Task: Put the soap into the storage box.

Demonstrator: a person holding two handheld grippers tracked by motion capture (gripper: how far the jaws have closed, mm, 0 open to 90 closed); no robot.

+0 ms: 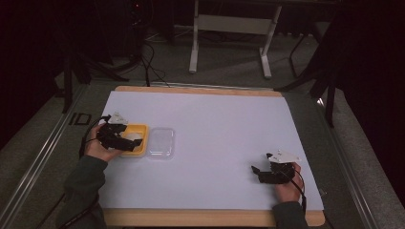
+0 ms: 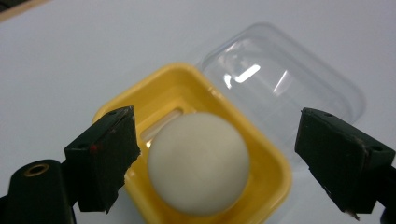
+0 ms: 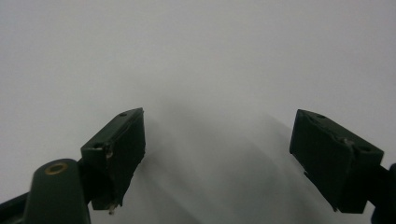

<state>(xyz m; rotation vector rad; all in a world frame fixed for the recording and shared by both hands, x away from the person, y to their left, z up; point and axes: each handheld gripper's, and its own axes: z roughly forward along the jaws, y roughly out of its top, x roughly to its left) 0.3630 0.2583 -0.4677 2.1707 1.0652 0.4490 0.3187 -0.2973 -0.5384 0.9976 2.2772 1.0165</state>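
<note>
A yellow tray (image 1: 139, 129) sits at the left of the white table sheet, and a white ball (image 2: 198, 163) rests inside the yellow tray (image 2: 177, 88). A clear plastic lid (image 1: 161, 142) lies flat just right of it, touching the tray's edge in the left gripper view, lid (image 2: 280, 79). My left gripper (image 1: 125, 138) hovers over the tray, open, its jaws wide on either side of the ball without touching it (image 2: 217, 161). My right gripper (image 1: 257, 172) rests low over the bare sheet at the right front, open with nothing between its jaws (image 3: 217, 158).
The white sheet (image 1: 215, 119) covers a wooden table (image 1: 200, 218) whose edge shows at front and back. A white frame stand (image 1: 229, 28) and cables lie on the floor beyond the table.
</note>
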